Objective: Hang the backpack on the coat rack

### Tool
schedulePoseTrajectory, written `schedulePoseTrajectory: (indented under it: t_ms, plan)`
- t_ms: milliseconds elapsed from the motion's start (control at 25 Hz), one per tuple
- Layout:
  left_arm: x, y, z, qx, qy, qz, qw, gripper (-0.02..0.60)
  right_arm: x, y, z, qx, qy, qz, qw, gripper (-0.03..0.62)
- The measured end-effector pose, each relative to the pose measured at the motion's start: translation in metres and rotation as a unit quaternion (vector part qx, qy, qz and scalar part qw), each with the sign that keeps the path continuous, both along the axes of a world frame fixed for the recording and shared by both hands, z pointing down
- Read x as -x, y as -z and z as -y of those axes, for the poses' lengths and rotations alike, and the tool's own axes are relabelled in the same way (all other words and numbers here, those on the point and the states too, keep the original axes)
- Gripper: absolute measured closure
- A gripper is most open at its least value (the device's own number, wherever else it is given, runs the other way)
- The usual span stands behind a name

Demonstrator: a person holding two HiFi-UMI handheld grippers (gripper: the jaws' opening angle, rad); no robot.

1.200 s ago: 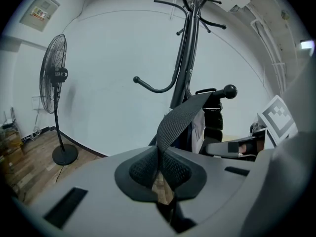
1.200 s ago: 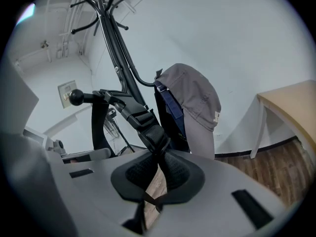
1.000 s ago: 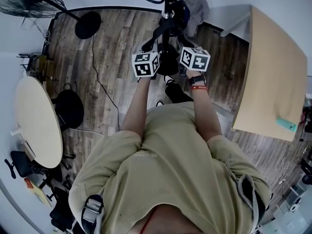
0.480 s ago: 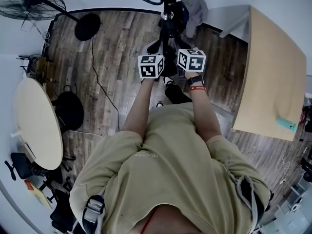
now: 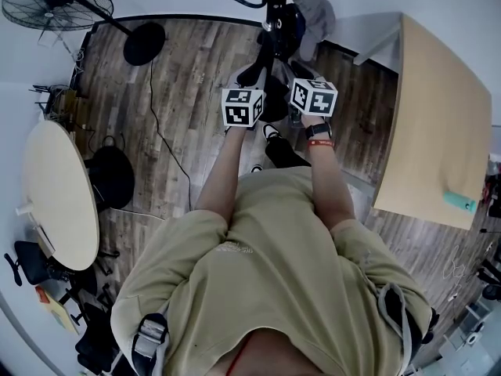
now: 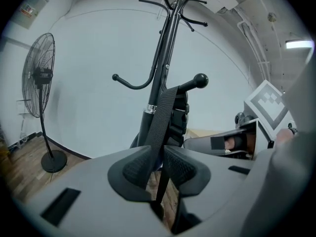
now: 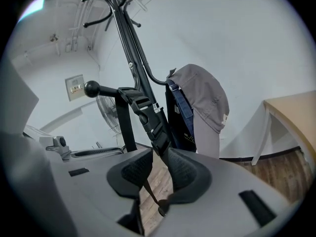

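both tongs are clamped on webbing: the left tongs (image 6: 157,164) pinch a flat shoulder strap (image 6: 161,115), and the right tongs (image 7: 159,169) grip a buckled strap (image 7: 148,113). each strap runs up to a knob-tipped hook (image 6: 200,79) on the coat rack (image 6: 159,68). the backpack (image 5: 272,104) seems to be the dark bulk between the two marker cubes, close against the pole, with its weight probably still carried by the tongs.

to finish well, the loop should sit fully behind the knob before either grip lets go. lowering both sides evenly would let the hook take the load gently. letting go one side at a time would show whether the strap holds, and the bag should stay clear of the grey garment (image 7: 205,100) on the neighbouring hook.

a second ago the left cube sat further out from the pole; it now sits closer to the right one. over the last half second little has changed, only a slight outward drift of the right cube.
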State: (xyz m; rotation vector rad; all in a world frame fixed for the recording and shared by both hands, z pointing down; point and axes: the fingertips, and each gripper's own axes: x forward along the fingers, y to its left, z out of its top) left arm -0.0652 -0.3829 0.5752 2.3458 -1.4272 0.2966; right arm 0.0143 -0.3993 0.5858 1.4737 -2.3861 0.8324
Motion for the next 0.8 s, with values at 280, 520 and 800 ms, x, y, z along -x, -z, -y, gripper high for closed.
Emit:
schedulePoseTrajectory:
  t_ms: [280,520,800]
  plan:
    - [0.012,0.024,-0.019,-0.027,0.009,-0.002,0.9996,0.494,-0.012,0.023,-0.017,-0.028,-0.019,0.002,0.999,0.494]
    - [0.019,0.054,-0.038,-0.056,0.01,-0.001,0.9984,0.515,-0.023,0.057,-0.038,-0.073,-0.028,-0.013,0.997,0.496]
    - [0.031,0.099,-0.057,-0.109,0.025,0.002,0.9937,0.538,-0.033,0.1,-0.064,-0.135,-0.039,-0.049,0.989,0.517]
